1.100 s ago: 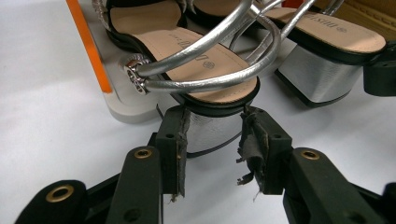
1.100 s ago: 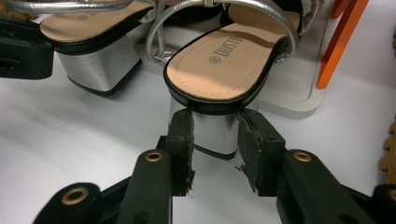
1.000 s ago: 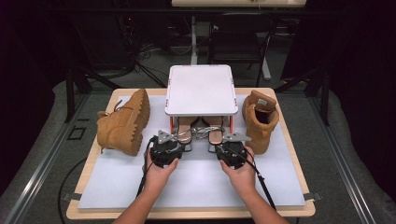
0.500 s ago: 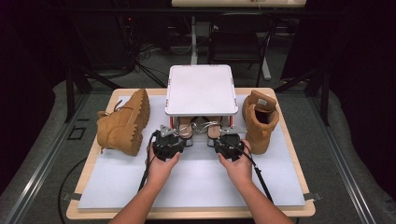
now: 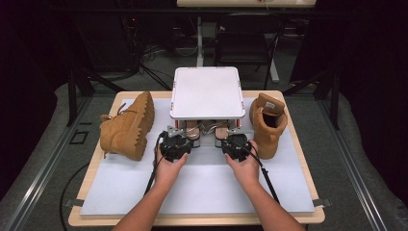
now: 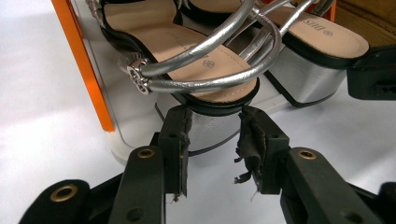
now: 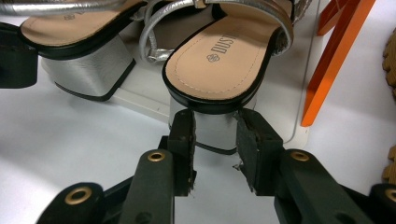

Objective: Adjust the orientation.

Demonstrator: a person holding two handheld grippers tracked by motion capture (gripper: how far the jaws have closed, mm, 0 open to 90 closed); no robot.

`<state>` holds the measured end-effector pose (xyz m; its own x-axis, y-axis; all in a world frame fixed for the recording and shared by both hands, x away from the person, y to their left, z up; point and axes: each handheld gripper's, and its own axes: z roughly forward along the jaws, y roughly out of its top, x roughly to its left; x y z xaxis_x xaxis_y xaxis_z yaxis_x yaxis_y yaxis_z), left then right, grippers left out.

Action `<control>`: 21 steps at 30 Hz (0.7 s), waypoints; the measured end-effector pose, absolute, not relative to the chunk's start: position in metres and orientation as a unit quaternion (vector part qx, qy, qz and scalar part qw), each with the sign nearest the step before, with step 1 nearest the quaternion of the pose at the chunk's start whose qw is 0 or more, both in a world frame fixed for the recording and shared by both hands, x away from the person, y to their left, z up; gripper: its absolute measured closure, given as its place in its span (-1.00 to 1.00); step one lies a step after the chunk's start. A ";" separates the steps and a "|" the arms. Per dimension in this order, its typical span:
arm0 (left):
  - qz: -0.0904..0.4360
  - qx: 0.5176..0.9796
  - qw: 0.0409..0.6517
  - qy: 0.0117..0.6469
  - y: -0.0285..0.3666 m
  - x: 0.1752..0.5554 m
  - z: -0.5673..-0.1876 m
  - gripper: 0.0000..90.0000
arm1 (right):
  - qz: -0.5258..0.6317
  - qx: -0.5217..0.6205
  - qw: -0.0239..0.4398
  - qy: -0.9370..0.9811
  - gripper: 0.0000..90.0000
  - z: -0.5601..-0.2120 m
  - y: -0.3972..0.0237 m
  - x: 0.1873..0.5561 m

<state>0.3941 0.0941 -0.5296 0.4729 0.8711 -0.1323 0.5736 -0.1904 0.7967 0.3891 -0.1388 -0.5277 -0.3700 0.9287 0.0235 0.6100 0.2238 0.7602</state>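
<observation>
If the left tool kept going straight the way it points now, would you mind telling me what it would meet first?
Most likely the silver block heel of the nearer sandal; the left tool already has its jaws on either side of it, though contact is unclear.

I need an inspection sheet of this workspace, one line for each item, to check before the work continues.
Surface: white mat on a wooden board, flat.
Job's things: two silver sandals with block heels stand under a white-topped rack with orange legs.
Clutter: one tan boot lies on its side at the left; another boot stands upright at the right.
Grippers: the left claw is at one heel. The right claw is at the other heel and has just been closing. Whether the pads press is unclear.
Cables: one black cable trails from each gripper.
Surroundings: dark room, loose floor cables.
</observation>
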 end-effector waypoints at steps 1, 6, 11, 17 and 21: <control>0.179 0.751 0.415 0.481 0.094 0.395 -0.530 0.40 | 0.353 0.514 0.228 0.748 0.50 -0.528 -0.139 0.390; 0.177 0.751 0.417 0.481 0.095 0.397 -0.530 0.40 | 0.354 0.514 0.230 0.747 0.50 -0.529 -0.137 0.392; 0.179 0.749 0.415 0.485 0.092 0.401 -0.530 0.40 | 0.352 0.514 0.232 0.747 0.50 -0.529 -0.134 0.396; 0.177 0.751 0.412 0.485 0.092 0.405 -0.530 0.40 | 0.353 0.516 0.231 0.745 0.50 -0.529 -0.135 0.401; 0.178 0.749 0.414 0.485 0.093 0.407 -0.530 0.40 | 0.354 0.516 0.234 0.744 0.50 -0.530 -0.134 0.403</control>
<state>0.4071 0.0928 -0.5305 0.4654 0.8747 -0.1352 0.5798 -0.1859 0.7933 0.4030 -0.1338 -0.5298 -0.3584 0.9334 0.0175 0.6027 0.2170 0.7679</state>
